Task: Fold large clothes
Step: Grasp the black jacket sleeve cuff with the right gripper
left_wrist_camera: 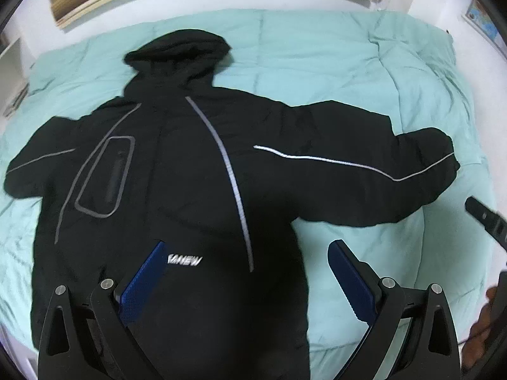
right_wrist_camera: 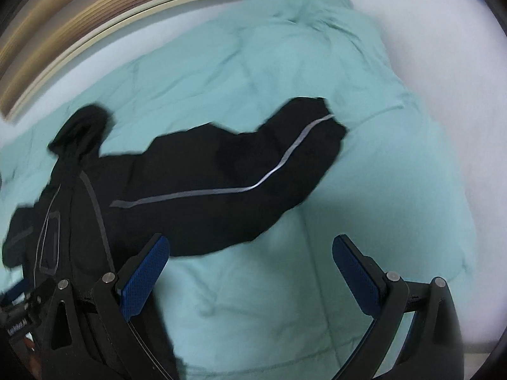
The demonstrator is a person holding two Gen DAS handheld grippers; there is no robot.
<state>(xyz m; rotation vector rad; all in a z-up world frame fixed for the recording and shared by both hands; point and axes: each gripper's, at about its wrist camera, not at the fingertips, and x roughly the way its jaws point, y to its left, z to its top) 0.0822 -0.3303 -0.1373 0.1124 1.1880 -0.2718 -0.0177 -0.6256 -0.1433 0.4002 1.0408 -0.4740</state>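
One black padded hooded jacket with grey reflective piping (left_wrist_camera: 177,171) lies spread flat mid-bed on mint quilted duvet (left_wrist_camera: 317,63), unfolded. Left hand-held gripper (left_wrist_camera: 247,281) and right hand-held gripper (right_wrist_camera: 250,272) both wide, empty. Next: likely grab the outstretched sleeve (right_wrist_camera: 253,164), fold inward.

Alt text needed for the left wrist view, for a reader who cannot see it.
A black hooded jacket lies spread flat, sleeves out, on a mint green quilt. The left gripper hangs above its lower body, jaws open and empty.
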